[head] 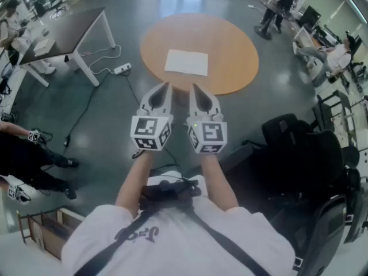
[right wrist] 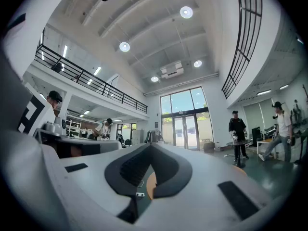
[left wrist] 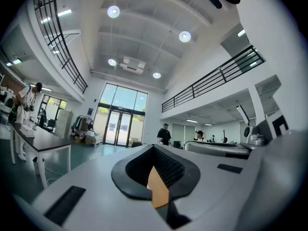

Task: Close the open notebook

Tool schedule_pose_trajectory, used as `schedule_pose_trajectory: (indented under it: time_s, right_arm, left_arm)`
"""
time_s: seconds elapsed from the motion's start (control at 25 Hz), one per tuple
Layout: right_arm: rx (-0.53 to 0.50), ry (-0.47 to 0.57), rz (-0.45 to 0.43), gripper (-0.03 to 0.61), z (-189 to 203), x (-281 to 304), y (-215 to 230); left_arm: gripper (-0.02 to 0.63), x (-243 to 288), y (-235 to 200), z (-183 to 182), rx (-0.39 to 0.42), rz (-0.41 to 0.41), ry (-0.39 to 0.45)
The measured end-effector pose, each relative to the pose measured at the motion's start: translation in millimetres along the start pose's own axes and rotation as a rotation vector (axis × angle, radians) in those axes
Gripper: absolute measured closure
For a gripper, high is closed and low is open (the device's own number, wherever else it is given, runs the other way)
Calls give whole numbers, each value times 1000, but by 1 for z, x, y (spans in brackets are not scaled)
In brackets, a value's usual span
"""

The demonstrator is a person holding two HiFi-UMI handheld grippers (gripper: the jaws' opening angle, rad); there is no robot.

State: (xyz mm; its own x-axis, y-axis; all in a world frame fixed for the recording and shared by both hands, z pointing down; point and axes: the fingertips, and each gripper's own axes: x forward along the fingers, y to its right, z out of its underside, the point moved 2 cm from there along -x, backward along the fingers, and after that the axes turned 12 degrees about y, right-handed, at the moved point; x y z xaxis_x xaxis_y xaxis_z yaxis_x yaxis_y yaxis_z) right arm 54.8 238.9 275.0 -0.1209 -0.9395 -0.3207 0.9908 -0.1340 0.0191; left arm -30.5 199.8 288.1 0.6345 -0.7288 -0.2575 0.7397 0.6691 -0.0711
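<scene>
— What stands on the grey floor (head: 103,125)?
— A round wooden table (head: 230,50), a dark table (head: 75,30) to its left, a white power strip (head: 122,69) between them.
— And right?
— A black chair (head: 299,148).

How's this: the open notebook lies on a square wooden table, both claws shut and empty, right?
Not square: the head view shows the wooden table is round. The open notebook lies on it, and the left claw and right claw are shut and empty.
</scene>
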Motion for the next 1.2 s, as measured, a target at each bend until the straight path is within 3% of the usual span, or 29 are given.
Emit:
schedule_pose_trajectory:
  time_s: [0.32, 0.52, 0.88, 1.2]
  right_arm:
    - [42, -29, 32, 558, 18, 4, 22]
    - [99, -107, 49, 558, 47, 18, 29]
    - [102, -234, 89, 558, 106, 80, 37]
    - [89, -252, 114, 558, 141, 174, 48]
  left_arm:
    - [614, 8, 4, 11, 12, -8, -41]
    - [614, 16, -12, 31, -33, -21, -84]
    - [614, 58, -78, 92, -125, -39, -205]
    - [614, 142, -145, 104, -121, -4, -191]
